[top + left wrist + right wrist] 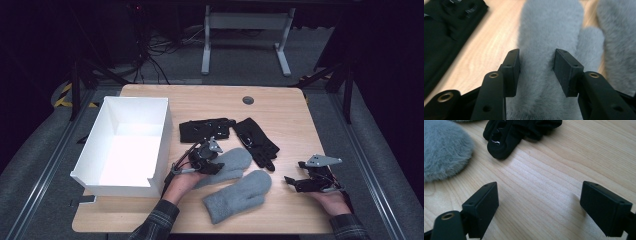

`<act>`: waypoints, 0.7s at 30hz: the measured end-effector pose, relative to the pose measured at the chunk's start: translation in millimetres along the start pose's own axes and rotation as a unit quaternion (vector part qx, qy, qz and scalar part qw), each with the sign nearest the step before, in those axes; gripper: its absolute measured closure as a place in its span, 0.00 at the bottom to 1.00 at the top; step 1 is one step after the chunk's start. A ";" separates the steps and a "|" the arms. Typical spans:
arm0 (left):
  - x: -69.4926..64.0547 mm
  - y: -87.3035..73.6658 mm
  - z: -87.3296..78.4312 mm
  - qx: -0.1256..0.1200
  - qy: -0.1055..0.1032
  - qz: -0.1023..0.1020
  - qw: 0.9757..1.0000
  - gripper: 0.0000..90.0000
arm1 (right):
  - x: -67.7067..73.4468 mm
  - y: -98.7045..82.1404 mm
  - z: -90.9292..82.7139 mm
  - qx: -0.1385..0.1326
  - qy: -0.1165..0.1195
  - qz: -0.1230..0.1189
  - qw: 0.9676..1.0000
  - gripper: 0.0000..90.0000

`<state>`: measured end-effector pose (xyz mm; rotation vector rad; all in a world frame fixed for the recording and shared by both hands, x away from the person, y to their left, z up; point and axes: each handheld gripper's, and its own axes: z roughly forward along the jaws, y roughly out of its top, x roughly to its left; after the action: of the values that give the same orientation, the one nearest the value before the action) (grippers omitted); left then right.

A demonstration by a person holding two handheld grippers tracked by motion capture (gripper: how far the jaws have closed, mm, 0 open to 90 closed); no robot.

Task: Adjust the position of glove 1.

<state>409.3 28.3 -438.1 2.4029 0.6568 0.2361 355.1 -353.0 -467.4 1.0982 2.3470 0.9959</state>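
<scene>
**A:** How are your hands placed?

**B:** My left forearm comes in from the bottom edge in a plaid sleeve, angled up and to the right. My left gripper (209, 159) sits over the wrist end of the upper grey mitten (231, 164), just right of the white box (162, 131). My right hand lies palm up near the table's (280, 102) right edge, with my right gripper (309, 181) resting low, pointing left toward the lower grey mitten (239, 196) but well apart from it.

**A:** And the jaws?

**B:** In the left gripper view my left jaws stand partly apart, one on each side of the mitten's fuzzy body (541, 62). The pads sit at the fleece; I cannot tell whether they press it. My right jaws are spread wide over bare wood, with nothing between them.

**A:** Where do the gloves lie?

**B:** The two grey mittens lie side by side at the table's middle. Two black gloves (256, 141) lie just beyond them, and one's fingertips (499, 142) show in the right gripper view.

**A:** Any writing or brand?

**B:** None that I can read on the mittens, gloves or box.
</scene>
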 end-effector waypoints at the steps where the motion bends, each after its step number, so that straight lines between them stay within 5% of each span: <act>1: 0.0 -1.2 2.4 0.002 -0.002 -0.001 1.000 0.65 | 0.0 0.0 0.0 0.000 0.000 0.000 1.000 0.18; 8: -2.3 0.7 2.1 0.012 -0.001 -0.018 1.000 0.92 | 0.1 0.0 -0.1 0.000 -0.001 0.000 1.000 0.17; 21: -3.5 9.2 -34.0 -0.024 -0.012 -0.057 0.998 0.95 | 0.4 -0.2 0.2 -0.001 -0.002 0.001 1.000 0.17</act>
<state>399.0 38.2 -405.7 2.3105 0.7664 0.1739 354.8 -352.8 -467.7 1.1000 2.3413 0.9962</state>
